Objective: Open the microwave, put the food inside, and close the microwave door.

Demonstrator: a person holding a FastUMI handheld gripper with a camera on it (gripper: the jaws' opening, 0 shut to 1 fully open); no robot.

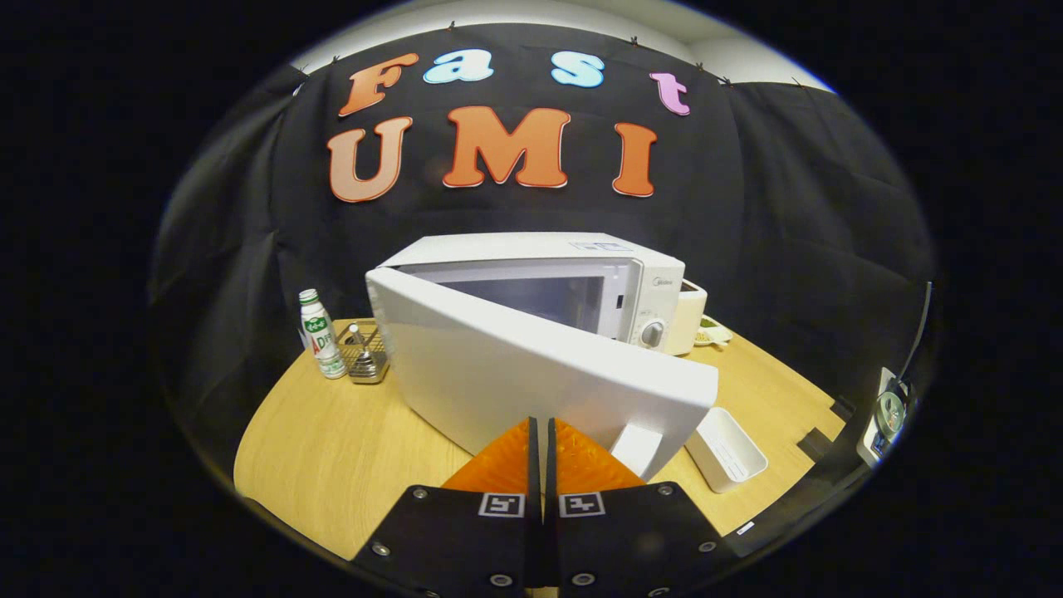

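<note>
So the microwave [581, 282] sits on the wooden table [332, 448] with its door [531, 374] swung partway open. The gripper [541, 432] has its fingers pressed together, holding nothing, tips right up against the door's outer face. Can't tell if food's inside already. Looks like the closing step to me: next it needs a steady push until the door latches.

A staged recording booth: black cloth wall [789, 208] behind a wooden table [332, 448] bearing a microwave [581, 274].
</note>
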